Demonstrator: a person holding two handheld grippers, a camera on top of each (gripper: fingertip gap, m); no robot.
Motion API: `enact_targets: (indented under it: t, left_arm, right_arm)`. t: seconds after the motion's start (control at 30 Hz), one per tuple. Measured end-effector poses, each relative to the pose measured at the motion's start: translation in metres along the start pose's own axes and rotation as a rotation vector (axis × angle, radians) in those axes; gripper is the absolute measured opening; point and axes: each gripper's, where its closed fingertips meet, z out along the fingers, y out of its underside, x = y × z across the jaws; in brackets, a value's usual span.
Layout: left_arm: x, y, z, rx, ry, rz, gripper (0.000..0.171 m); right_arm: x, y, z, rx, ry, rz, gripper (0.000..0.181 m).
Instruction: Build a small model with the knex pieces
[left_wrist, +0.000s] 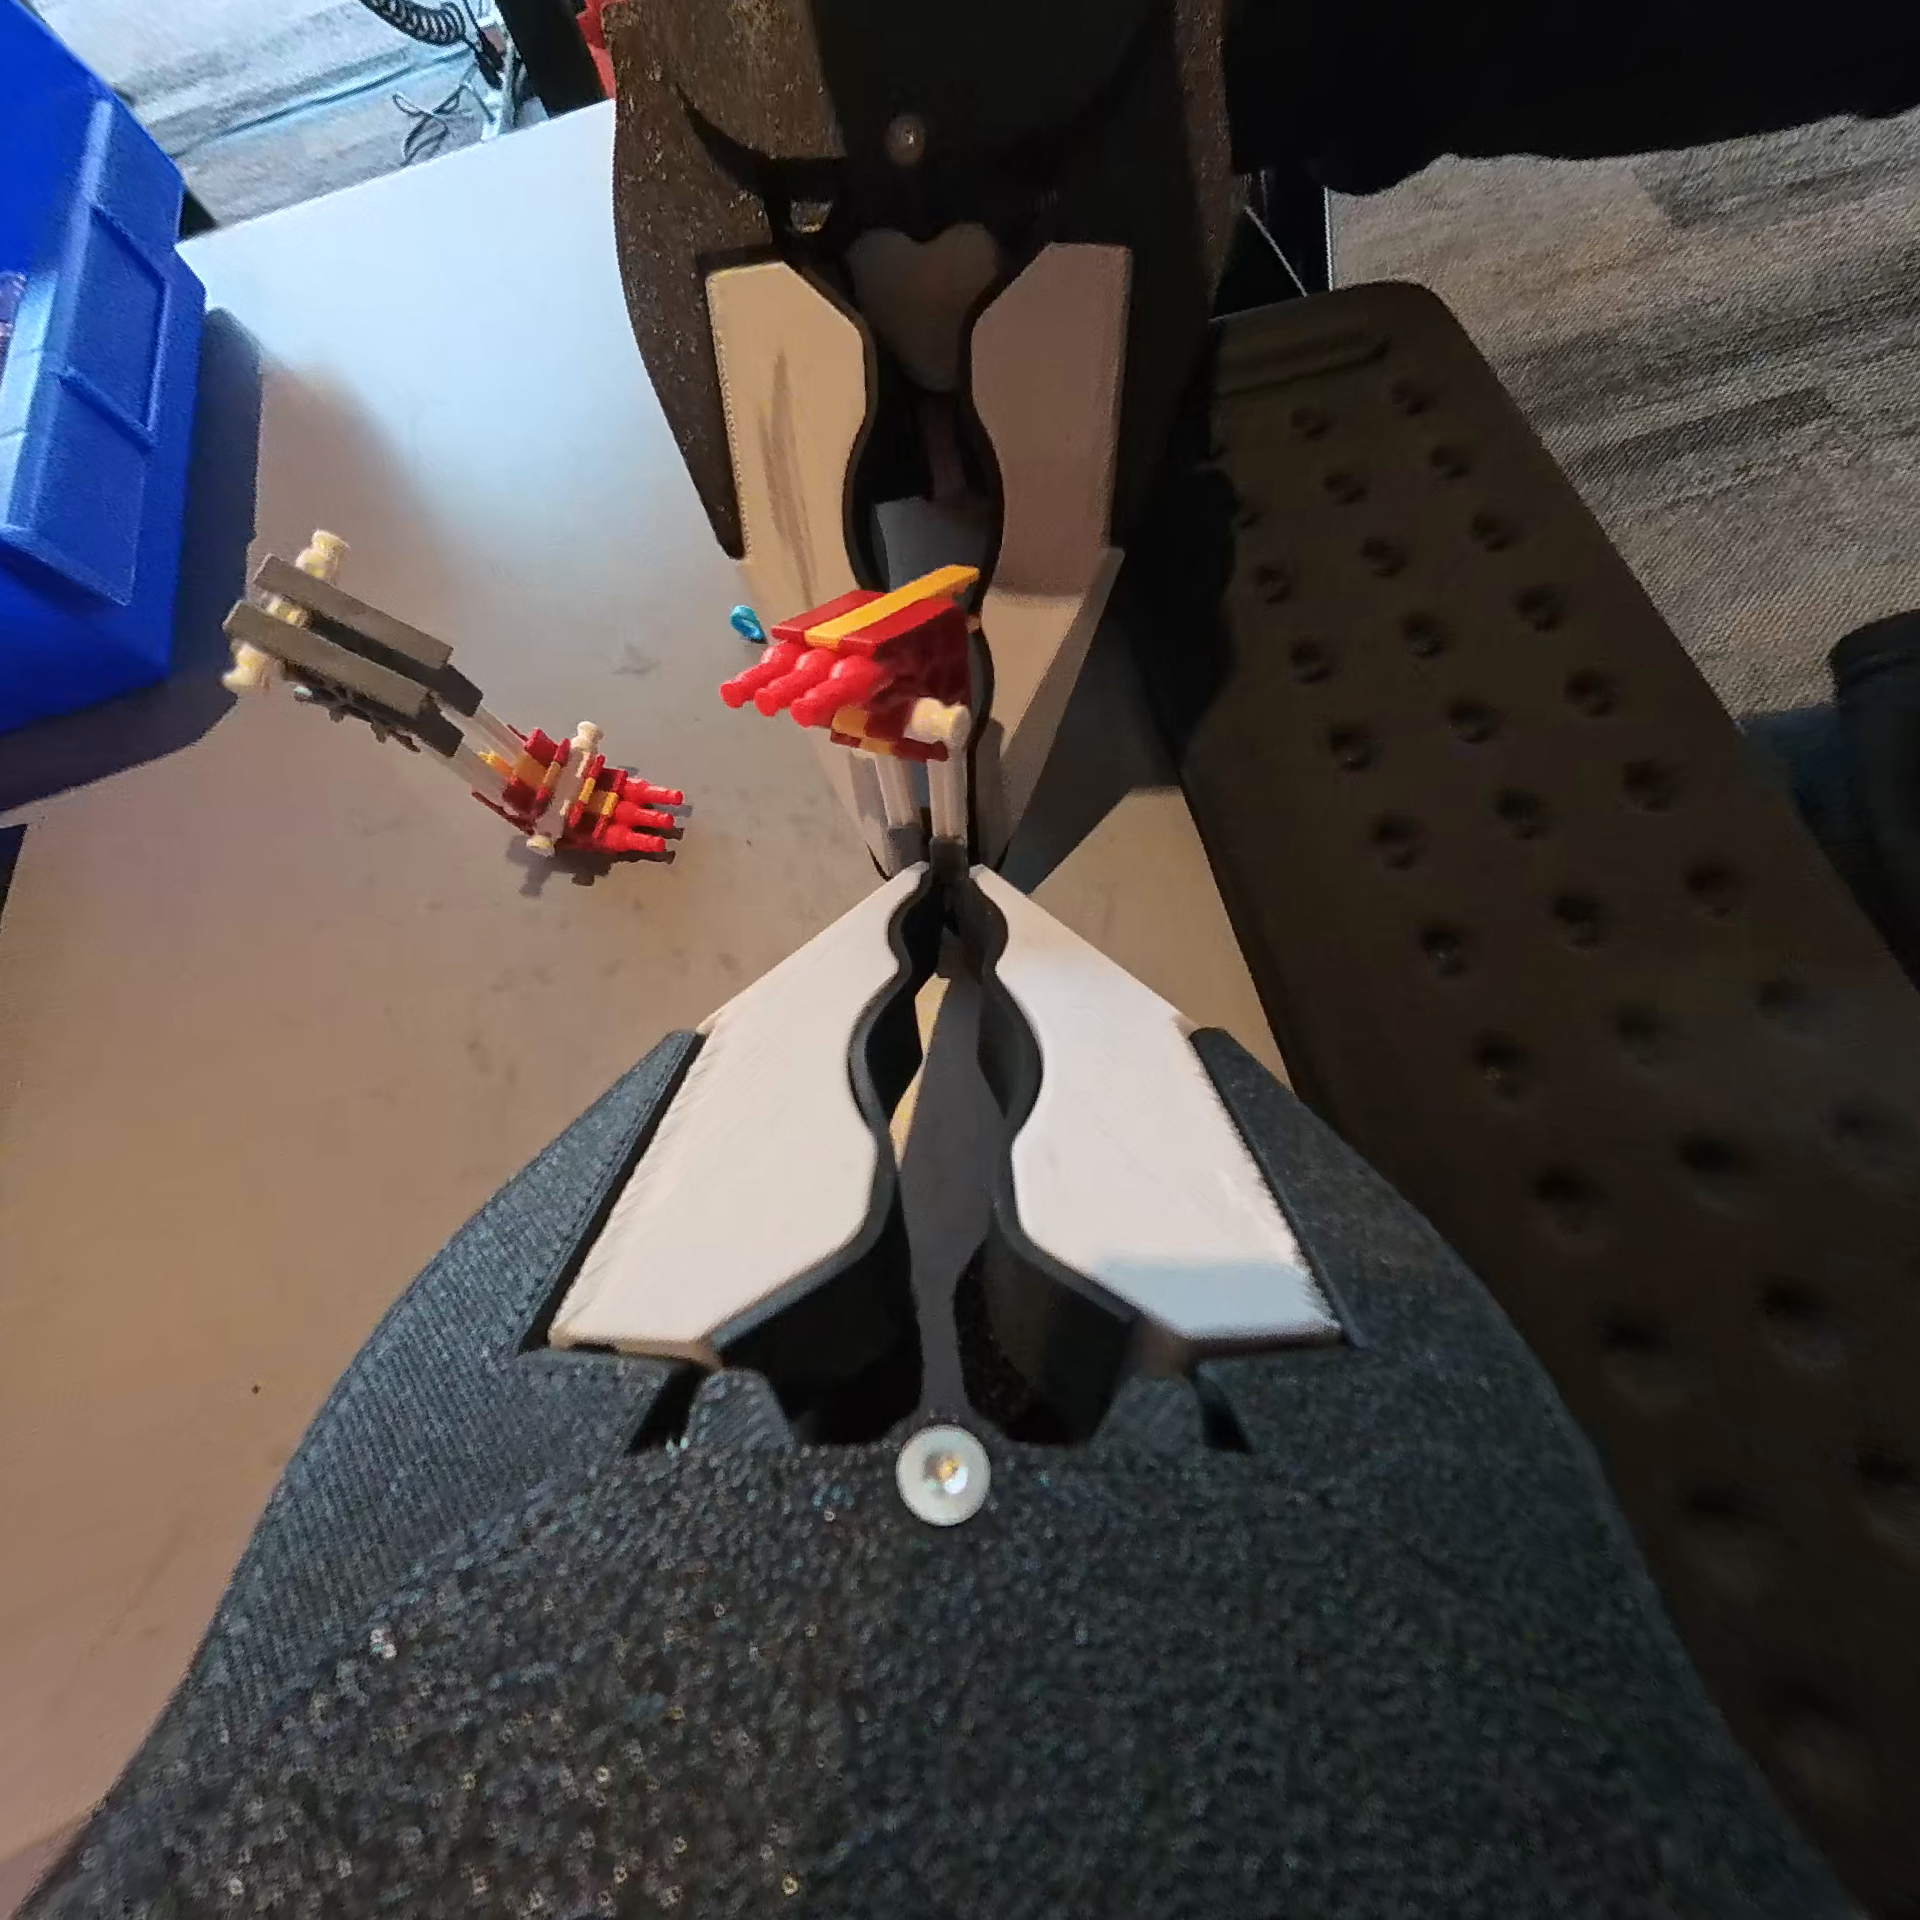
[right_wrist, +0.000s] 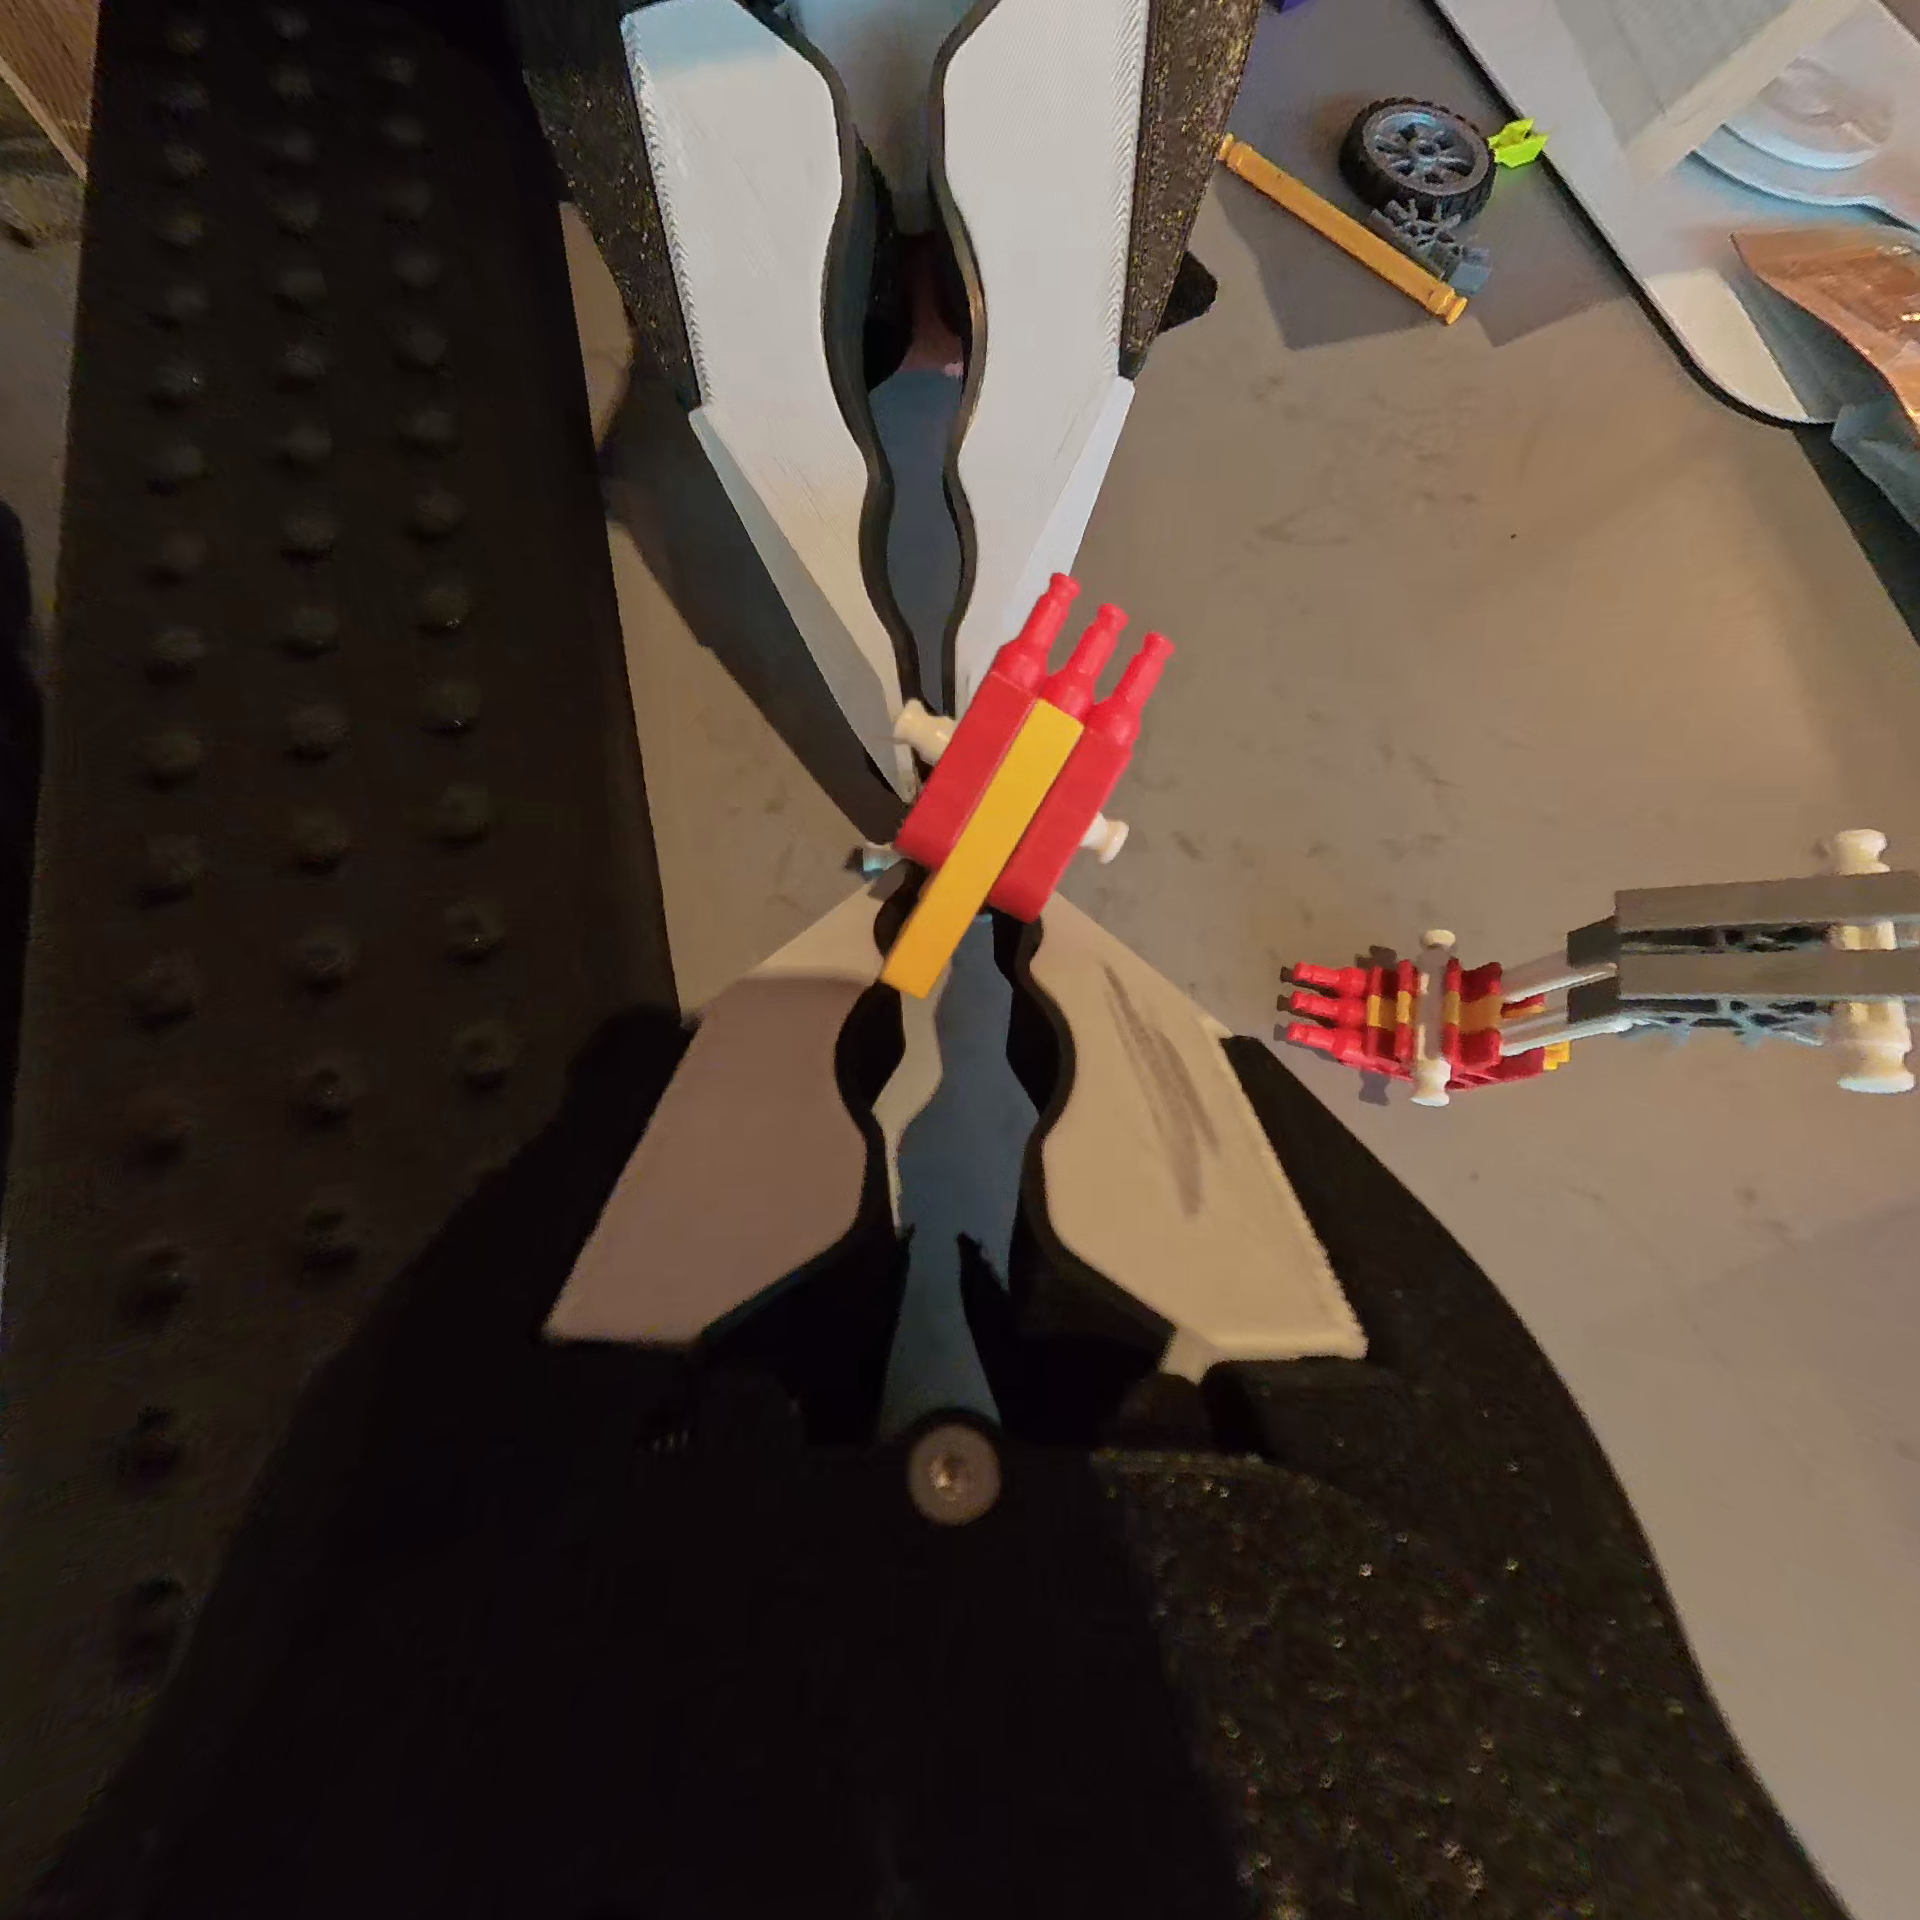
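Note:
My right gripper (right_wrist: 956, 920) is shut on a small red and yellow brick assembly (right_wrist: 1023, 790) with three red pegs at its far end, held above the grey table (right_wrist: 1455, 644). Two white rods (left_wrist: 945, 795) hang from that assembly (left_wrist: 883, 665) in the left wrist view. My left gripper (left_wrist: 945, 878) faces the right one tip to tip and is shut on the dark end piece (left_wrist: 943, 857) of one rod. A second, similar assembly (left_wrist: 468, 717) with dark grey beams lies on the table to the side; it also shows in the right wrist view (right_wrist: 1558, 997).
A black dimpled mat (left_wrist: 1507, 831) runs along the table edge. A blue bin (left_wrist: 83, 364) stands at the far left. A toy wheel (right_wrist: 1418, 156), a yellow rod (right_wrist: 1340, 229) and a green piece (right_wrist: 1515, 140) lie farther off, next to a white board (right_wrist: 1714, 270). Left and right tips are no more than a few centimetres apart. Both grippers' tips are roughly 25 cm from the toy wheel (right_wrist: 1418, 156).

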Motion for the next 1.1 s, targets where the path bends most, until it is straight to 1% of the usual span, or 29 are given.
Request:
enact_targets:
  t: [0.4, 0.47, 0.53, 0.6, 0.67, 0.73, 0.83, 0.93, 1.0, 1.03, 1.1]
  left_arm:
    - [0.001, -0.001, 0.002, 0.009, -0.033, 0.021, 0.001]
    - [0.001, -0.001, 0.002, 0.015, -0.024, 0.02, 0.002]
    - [-0.001, 0.0, 0.001, -0.001, -0.029, 0.058, 0.003]
    - [-0.005, 0.0, -0.002, 0.009, -0.039, 0.043, 0.003]
    - [-0.011, -0.003, -0.007, 0.017, -0.088, 0.067, 0.012]
    - [-0.011, -0.001, -0.007, 0.013, -0.087, 0.053, 0.025]
    - [-0.005, 0.005, -0.003, -0.025, -0.103, 0.138, 0.034]
    - [-0.009, 0.01, -0.002, -0.074, -0.177, 0.212, 0.051]
    - [-0.014, 0.014, -0.002, -0.11, -0.271, 0.296, 0.054]
    - [-0.013, 0.016, -0.001, -0.131, -0.293, 0.331, 0.052]
    - [-0.012, 0.014, 0.002, -0.137, -0.337, 0.346, 0.05]
  right_arm:
    - [0.0, 0.003, 0.001, -0.014, 0.033, -0.028, 0.013]
    - [0.001, 0.003, 0.001, -0.011, 0.026, -0.016, 0.013]
    - [0.002, 0.002, 0.001, -0.005, 0.018, 0.005, 0.013]
    - [0.006, 0.0, 0.001, 0.002, 0.023, 0.035, 0.013]
    - [0.007, -0.002, 0.002, 0.006, 0.008, 0.07, 0.013]
    - [0.007, -0.003, 0.004, 0.007, 0.0, 0.087, 0.013]
    - [0.01, -0.006, 0.005, 0.013, -0.028, 0.17, 0.013]
    - [0.013, -0.005, 0.005, 0.015, -0.032, 0.207, 0.013]
    - [0.014, -0.005, 0.005, 0.017, -0.037, 0.233, 0.013]
    - [0.015, -0.005, 0.005, 0.018, -0.039, 0.244, 0.013]
    - [0.016, -0.005, 0.005, 0.015, -0.045, 0.269, 0.013]
